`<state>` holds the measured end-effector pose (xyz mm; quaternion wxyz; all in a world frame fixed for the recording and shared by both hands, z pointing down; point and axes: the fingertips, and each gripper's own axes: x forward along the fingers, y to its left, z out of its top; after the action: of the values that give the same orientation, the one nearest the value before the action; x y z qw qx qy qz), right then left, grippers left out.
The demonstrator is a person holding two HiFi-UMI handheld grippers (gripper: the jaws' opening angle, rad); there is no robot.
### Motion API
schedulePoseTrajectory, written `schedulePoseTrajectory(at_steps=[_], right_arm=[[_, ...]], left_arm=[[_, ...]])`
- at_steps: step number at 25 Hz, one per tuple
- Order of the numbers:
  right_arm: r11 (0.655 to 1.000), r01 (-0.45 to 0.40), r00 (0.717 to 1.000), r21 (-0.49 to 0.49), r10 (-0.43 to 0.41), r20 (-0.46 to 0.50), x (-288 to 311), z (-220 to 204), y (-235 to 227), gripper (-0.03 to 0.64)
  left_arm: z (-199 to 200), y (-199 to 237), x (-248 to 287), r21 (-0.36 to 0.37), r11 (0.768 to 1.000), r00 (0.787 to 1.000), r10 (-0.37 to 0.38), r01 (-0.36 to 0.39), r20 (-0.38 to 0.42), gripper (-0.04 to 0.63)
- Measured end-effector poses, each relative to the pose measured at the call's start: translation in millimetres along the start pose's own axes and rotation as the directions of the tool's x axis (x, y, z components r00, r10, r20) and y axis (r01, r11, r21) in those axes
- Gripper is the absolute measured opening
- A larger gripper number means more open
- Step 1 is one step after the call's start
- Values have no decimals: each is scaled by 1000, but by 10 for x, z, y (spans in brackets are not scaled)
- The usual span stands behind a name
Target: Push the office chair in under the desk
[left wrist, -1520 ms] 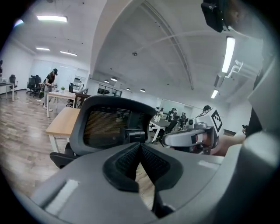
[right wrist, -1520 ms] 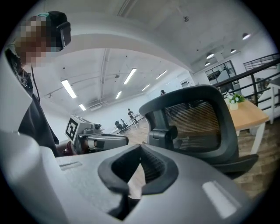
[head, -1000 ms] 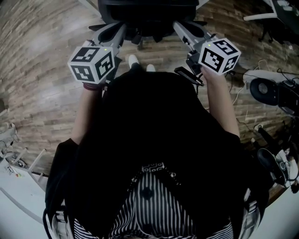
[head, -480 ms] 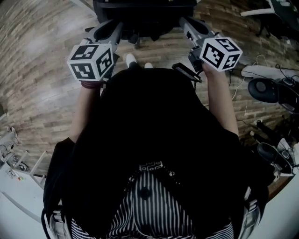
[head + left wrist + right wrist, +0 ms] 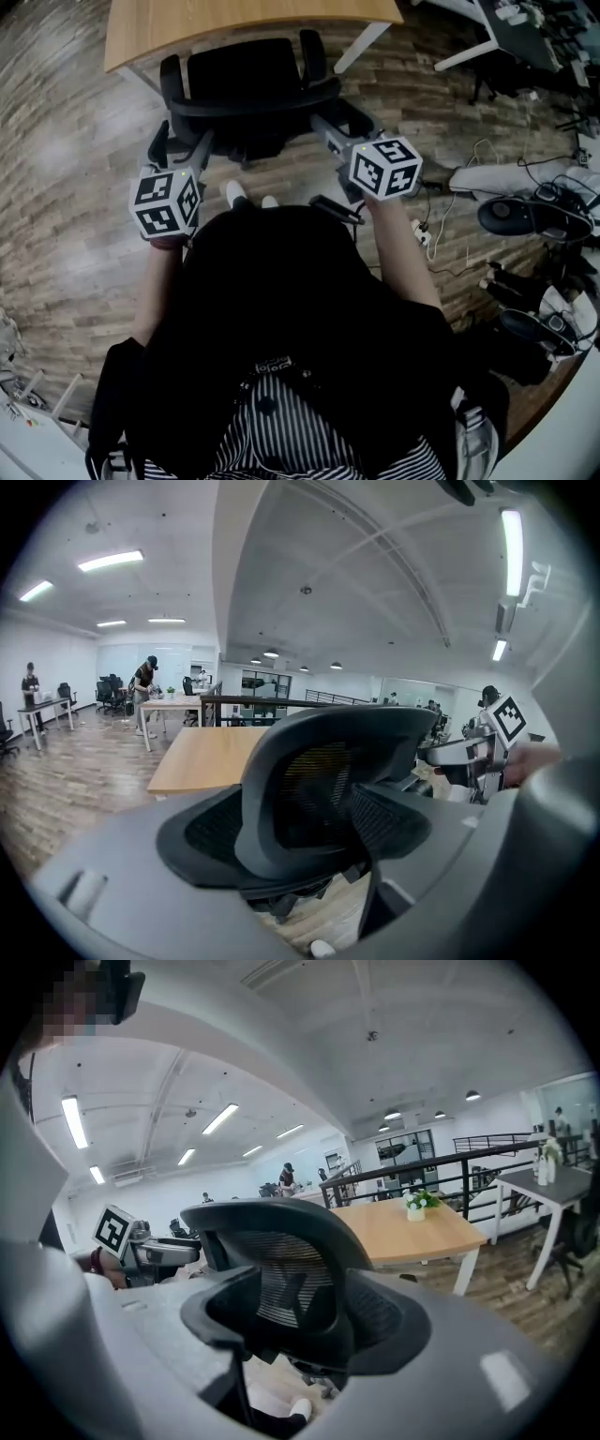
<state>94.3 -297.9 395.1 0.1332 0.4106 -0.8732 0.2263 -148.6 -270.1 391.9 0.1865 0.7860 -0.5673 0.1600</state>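
A black mesh office chair [image 5: 248, 94] stands with its back toward me at the near edge of a wooden desk [image 5: 244, 21]. How far its seat reaches under the top I cannot tell. My left gripper [image 5: 180, 155] is just short of the chair's back on the left. My right gripper [image 5: 330, 131] is near the back's right end. Both pairs of jaws have just been opening and stand apart, gripping nothing. The backrest [image 5: 319, 789] fills the left gripper view ahead of the left gripper [image 5: 319, 897]. In the right gripper view the backrest [image 5: 281, 1279] shows beyond the right gripper [image 5: 291, 1377].
Cables and dark equipment [image 5: 525, 211] lie on the wooden floor at the right. A white-legged desk [image 5: 469, 47] stands at the upper right. A small potted plant [image 5: 417, 1202] sits on the wooden desk. My shoes [image 5: 234, 192] are behind the chair. People [image 5: 145, 682] stand far off.
The chair and desk now show whole, farther ahead of me. Both grippers sit lower in the head view than before, and their jaws have gone from together to apart.
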Motion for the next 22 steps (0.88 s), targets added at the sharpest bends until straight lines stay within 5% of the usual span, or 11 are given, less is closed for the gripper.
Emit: schedulePoseTrajectory(at_steps=[14, 22], right_arm=[[998, 54, 996, -42, -57, -76, 467, 39, -186, 305], [992, 110, 991, -60, -114, -74, 444, 139, -332, 305]], left_arm=[[36, 348, 502, 34, 999, 997, -29, 32, -78, 388], [190, 256, 668, 34, 992, 991, -117, 119, -66, 402]])
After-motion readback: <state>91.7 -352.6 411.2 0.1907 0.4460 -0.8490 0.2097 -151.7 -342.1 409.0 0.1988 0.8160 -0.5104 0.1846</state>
